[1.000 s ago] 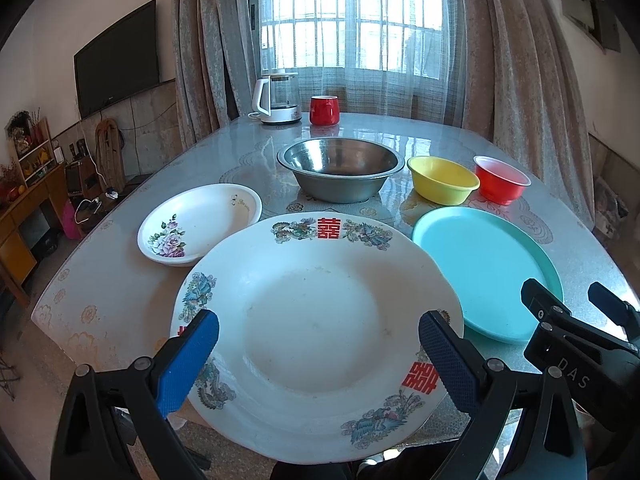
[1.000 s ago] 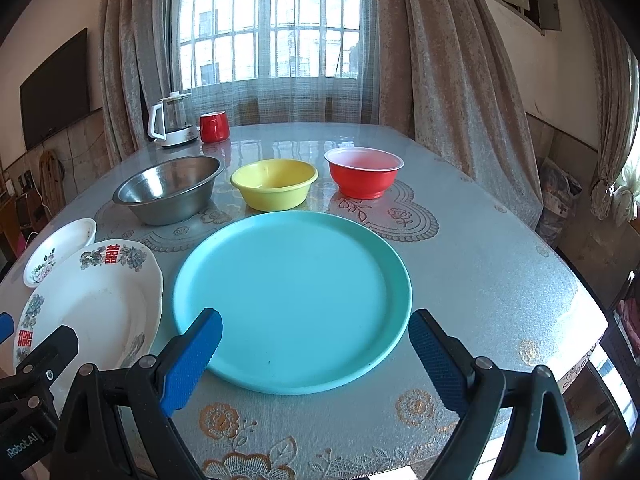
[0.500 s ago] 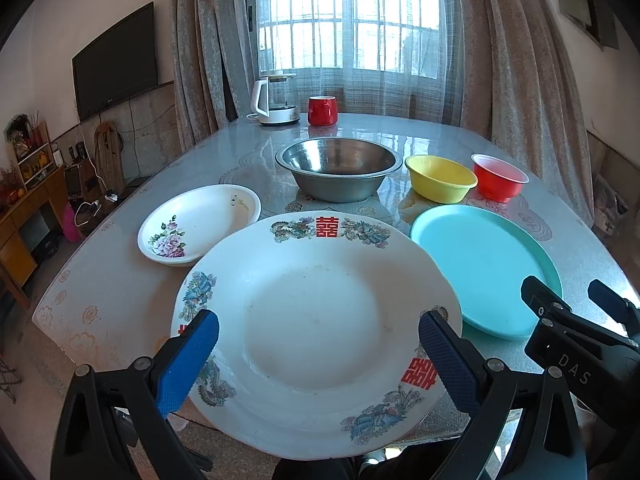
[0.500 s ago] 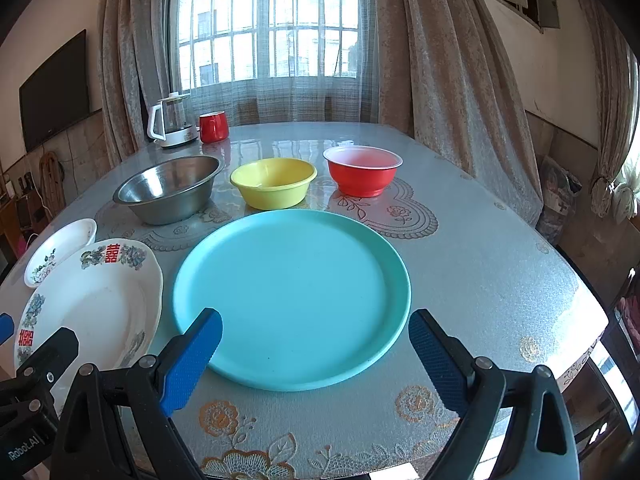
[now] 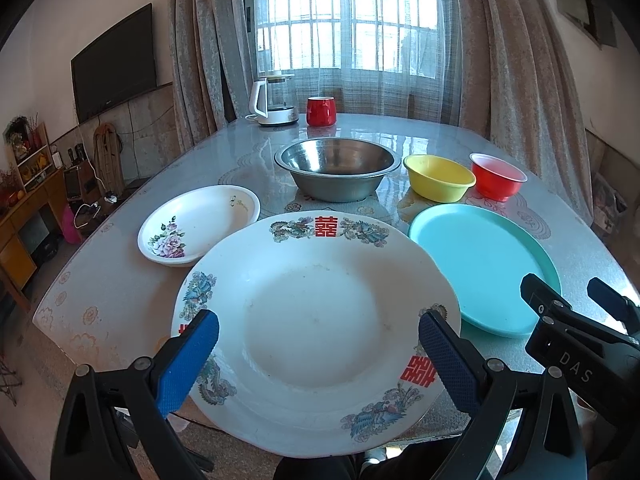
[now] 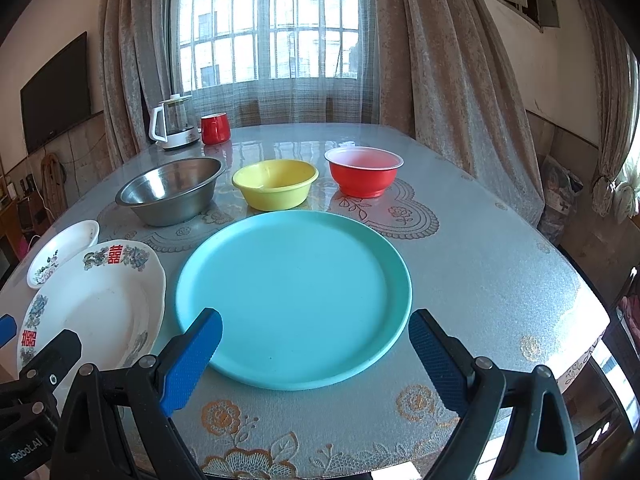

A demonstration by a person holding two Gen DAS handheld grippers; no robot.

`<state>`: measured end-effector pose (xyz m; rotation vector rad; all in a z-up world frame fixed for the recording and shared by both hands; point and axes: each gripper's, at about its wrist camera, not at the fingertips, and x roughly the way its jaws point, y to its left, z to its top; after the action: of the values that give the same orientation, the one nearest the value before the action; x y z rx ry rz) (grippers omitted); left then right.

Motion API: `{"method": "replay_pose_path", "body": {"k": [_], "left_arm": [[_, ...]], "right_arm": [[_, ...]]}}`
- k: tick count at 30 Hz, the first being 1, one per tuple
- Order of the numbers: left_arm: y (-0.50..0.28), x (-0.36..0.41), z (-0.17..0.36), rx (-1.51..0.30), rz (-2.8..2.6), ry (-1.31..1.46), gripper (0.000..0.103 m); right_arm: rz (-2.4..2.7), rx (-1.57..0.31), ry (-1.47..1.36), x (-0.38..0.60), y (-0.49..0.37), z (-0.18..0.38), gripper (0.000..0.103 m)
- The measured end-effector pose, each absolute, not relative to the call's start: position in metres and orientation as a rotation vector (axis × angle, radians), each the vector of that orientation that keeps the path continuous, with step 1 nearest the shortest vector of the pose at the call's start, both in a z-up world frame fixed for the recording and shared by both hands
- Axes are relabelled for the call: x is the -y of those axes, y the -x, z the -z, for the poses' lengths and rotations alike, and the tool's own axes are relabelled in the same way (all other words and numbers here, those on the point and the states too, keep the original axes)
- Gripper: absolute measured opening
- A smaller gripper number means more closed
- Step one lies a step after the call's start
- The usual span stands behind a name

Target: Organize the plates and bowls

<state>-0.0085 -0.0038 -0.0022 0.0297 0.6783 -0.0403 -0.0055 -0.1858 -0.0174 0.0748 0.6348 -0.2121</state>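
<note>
Nearest the left wrist camera, the left gripper (image 5: 319,334) hangs over the near edge of the table (image 6: 500,280) with its blue-padded jaws spread wide and nothing between them; below it lies the large white plate (image 5: 316,320) with red double-happiness marks, its near rim jutting past the table edge. The right gripper (image 6: 315,338) is likewise spread and empty, poised above the near rim of the teal plate (image 6: 294,296), which lies just right of the white plate, their rims close. Left of and a little beyond the large plate sits the small floral dish (image 5: 198,230), tucked against its rim. Further back three bowls stand in a row: the steel bowl (image 5: 337,168), the yellow bowl (image 6: 275,183) and the red bowl (image 6: 363,170), each near its neighbour but apart. At the far end, by the curtained window, stand a white kettle (image 5: 276,100) and a red mug (image 5: 320,111)
</note>
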Motion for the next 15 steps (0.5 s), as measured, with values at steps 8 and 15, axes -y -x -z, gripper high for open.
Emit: {"method": "replay_pose_path", "body": {"k": [8, 15], "left_arm": [[0.0084, 0.0063, 0.0014, -0.675, 0.045, -0.035, 0.101], [0.0086, 0.0075, 0.0015, -0.676, 0.047, -0.039, 0.101]], "right_arm": [[0.215, -0.629, -0.079, 0.1862, 0.0048, 0.0172, 0.096], [0.215, -0.631, -0.086, 0.188, 0.005, 0.0175, 0.096]]}}
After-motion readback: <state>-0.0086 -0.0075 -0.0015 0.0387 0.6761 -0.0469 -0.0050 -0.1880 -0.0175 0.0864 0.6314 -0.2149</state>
